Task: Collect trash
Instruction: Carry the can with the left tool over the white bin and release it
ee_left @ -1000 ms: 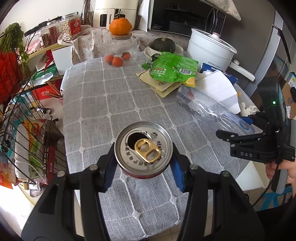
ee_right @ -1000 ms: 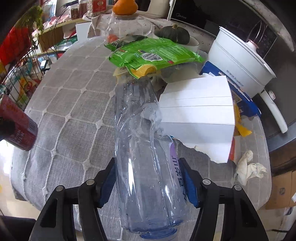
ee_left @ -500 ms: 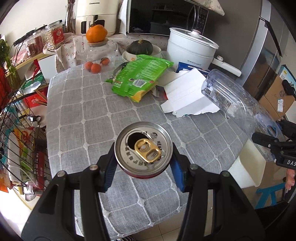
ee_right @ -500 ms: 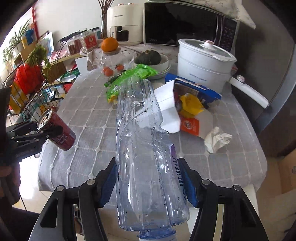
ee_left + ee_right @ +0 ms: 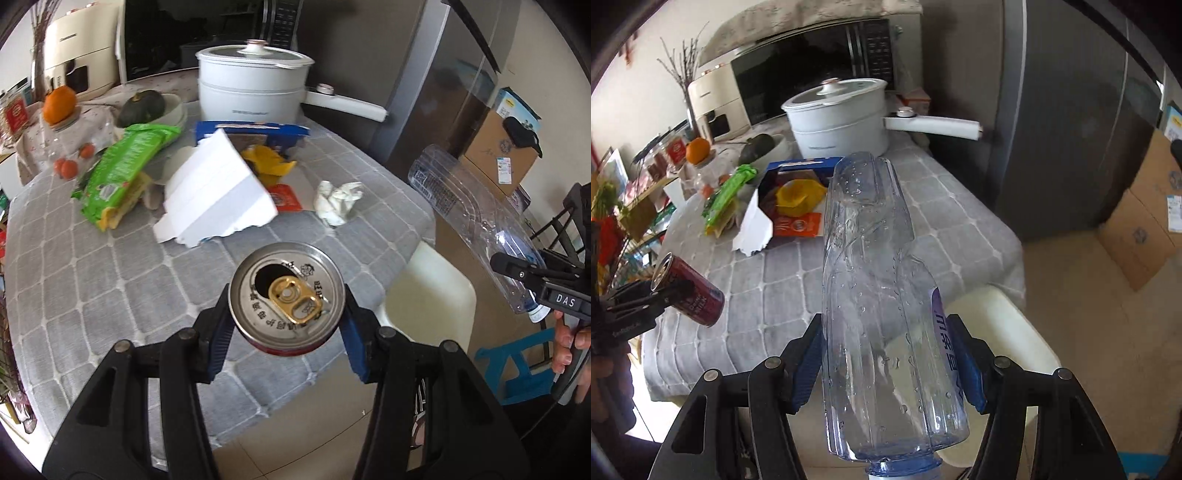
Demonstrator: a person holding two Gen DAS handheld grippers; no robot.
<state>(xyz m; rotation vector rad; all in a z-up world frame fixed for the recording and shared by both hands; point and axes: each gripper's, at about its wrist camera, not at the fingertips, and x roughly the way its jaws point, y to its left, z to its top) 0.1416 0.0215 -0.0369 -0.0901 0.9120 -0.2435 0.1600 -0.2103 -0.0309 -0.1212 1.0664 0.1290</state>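
Both grippers clamp trash: left gripper point(image 5: 287, 308) an opened red aluminium can point(image 5: 287, 295), right gripper point(image 5: 889, 360) a crumpled clear plastic bottle point(image 5: 875, 295); the slick bottle could slip free.

The letters "DAS" stand white on the black body of the right gripper point(image 5: 532, 273) at the right edge of the left wrist view, while print on the can point(image 5: 287, 297) lid and bottle point(image 5: 882, 317) label is illegible.
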